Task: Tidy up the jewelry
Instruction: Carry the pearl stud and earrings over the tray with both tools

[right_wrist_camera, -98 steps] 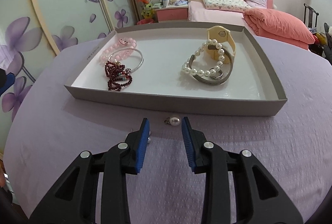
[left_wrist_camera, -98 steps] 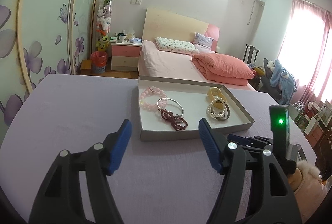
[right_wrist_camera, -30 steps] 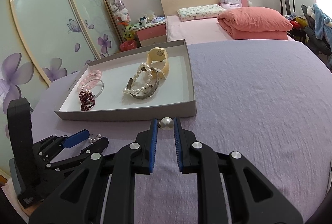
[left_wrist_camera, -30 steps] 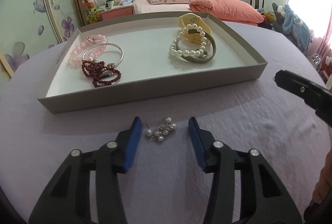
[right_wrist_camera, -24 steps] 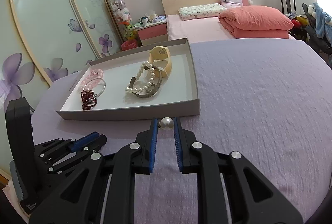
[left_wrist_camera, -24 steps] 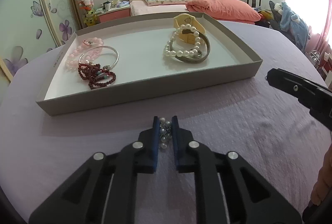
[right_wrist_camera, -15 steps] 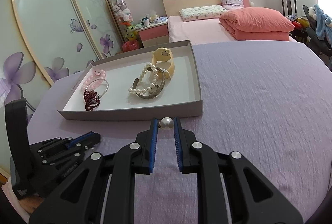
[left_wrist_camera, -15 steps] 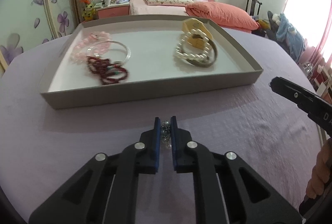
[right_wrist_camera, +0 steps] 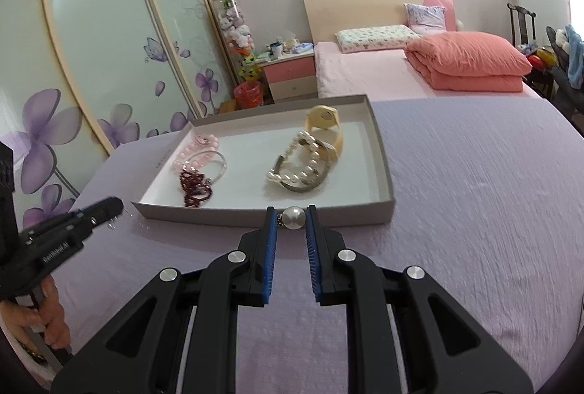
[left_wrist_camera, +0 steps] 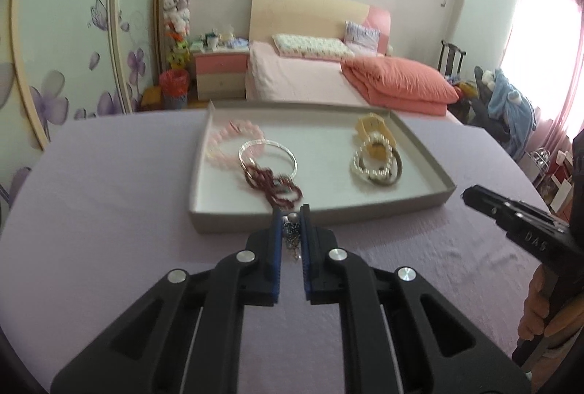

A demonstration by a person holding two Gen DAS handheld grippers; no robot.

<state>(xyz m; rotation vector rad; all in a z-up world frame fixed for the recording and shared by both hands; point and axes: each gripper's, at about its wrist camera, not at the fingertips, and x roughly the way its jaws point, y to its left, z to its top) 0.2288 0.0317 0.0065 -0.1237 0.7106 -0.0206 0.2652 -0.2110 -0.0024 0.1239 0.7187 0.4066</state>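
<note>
A shallow grey tray [left_wrist_camera: 321,213] [right_wrist_camera: 387,171] sits on the purple tablecloth. It holds a pink bead bracelet [left_wrist_camera: 222,142], a silver bangle [left_wrist_camera: 288,153], a dark red bead bracelet [left_wrist_camera: 281,186], a pearl bracelet [left_wrist_camera: 372,171] and a yellow watch [left_wrist_camera: 372,127]. My left gripper [left_wrist_camera: 291,217] is shut on a small pearl cluster earring [left_wrist_camera: 291,233], raised just before the tray's near wall. My right gripper [right_wrist_camera: 291,211] is shut on a single pearl earring [right_wrist_camera: 294,217], also just before the tray's near wall.
The purple table [right_wrist_camera: 474,211] spreads around the tray. The right gripper shows at the right edge of the left wrist view [left_wrist_camera: 518,226]; the left gripper shows at the left of the right wrist view [right_wrist_camera: 65,230]. A bed and nightstand stand beyond.
My left gripper closed on the pearl cluster earring and lifted it off the cloth toward the tray. My right gripper keeps holding the single pearl earring, nearly still.
</note>
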